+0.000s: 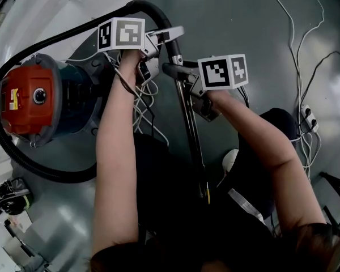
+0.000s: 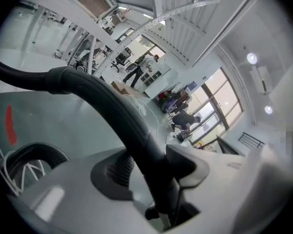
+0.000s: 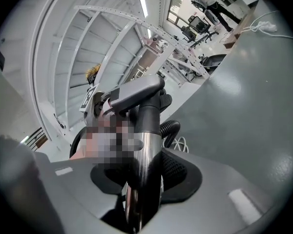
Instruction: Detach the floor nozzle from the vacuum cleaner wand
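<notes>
Head view alone gives the layout: red canister point(image 1: 34, 95), black hose point(image 1: 45, 171) looped round it, metal wand point(image 1: 192, 135) just right of the canister. The wand runs down to the person's lap, where its low end is hidden. Nozzle: can't see it in any view.

Left gripper view alone shows the left tongs point(image 2: 154, 167) partly open and clamped, both pads on the black curved hose grip point(image 2: 127, 121).

Right gripper view alone shows the right tongs point(image 3: 144, 179) about half open, clamped on the shiny wand tube just below that grip. The left tongs' jaw lies across the grip further up.

Both tongs sit at the wand's top end, right of the canister, close together.
</notes>
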### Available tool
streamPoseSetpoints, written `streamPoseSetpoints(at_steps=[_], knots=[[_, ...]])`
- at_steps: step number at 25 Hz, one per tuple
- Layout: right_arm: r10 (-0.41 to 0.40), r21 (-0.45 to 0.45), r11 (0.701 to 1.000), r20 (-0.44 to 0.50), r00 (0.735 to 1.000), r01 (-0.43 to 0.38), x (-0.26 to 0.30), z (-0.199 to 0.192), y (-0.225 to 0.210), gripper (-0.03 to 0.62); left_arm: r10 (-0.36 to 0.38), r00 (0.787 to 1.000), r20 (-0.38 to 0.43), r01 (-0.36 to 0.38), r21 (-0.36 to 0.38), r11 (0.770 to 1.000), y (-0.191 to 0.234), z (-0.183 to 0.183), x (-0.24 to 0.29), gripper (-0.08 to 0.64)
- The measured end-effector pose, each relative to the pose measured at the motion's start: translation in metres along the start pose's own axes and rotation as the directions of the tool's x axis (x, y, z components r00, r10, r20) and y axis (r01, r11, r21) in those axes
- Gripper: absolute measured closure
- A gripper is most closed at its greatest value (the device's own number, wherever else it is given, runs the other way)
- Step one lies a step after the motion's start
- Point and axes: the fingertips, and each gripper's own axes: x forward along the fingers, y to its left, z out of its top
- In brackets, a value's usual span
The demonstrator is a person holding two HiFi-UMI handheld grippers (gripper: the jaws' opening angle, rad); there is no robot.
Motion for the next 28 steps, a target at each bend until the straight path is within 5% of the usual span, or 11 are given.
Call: streamPoseSetpoints(at_steps=[4, 12, 14, 17, 20, 23, 28], knots=[[0.105, 0.031, 0.994, -0.010, 0.994, -0.105, -0.005, -0.001, 0.011, 0.434, -0.116, 0.993, 0.023, 0.116, 0.014, 0.993, -0.010, 0.003, -0.004, 0.348], [-0.109, -0.031, 0.994, 0.002, 0.994, 0.109, -0.004, -0.003, -0.011, 0.436, 0.138, 0.989, -0.045, -0.140, -0.044, 0.989, 0.009, -0.004, 0.008, 0.359], [-0.140, -0.052, 0.989, -0.018, 0.990, 0.139, -0.004, -0.008, -0.015, 0.436, 0.152, 0.986, -0.072, -0.155, -0.042, 0.987, 0.010, -0.010, 0.011, 0.359], [-0.038, -0.034, 0.999, -0.040, 0.998, 0.037, -0.006, -0.012, -0.004, 0.434, 0.024, 0.998, -0.060, -0.025, -0.018, 1.000, -0.002, -0.009, 0.007, 0.356], [0.108, 0.012, 0.994, -0.075, 0.991, -0.107, -0.012, -0.020, 0.014, 0.437, -0.091, 0.995, 0.049, 0.094, -0.070, 0.993, -0.005, 0.009, -0.008, 0.361], [0.069, 0.005, 0.998, -0.116, 0.991, -0.069, -0.015, -0.037, 0.008, 0.436, -0.005, 0.987, 0.162, 0.025, -0.122, 0.992, 0.028, 0.034, -0.038, 0.391], [0.010, -0.001, 1.000, -0.157, 0.988, -0.010, -0.012, -0.044, -0.010, 0.436, 0.072, 0.990, 0.124, -0.063, -0.072, 0.995, 0.038, 0.032, -0.046, 0.387]])
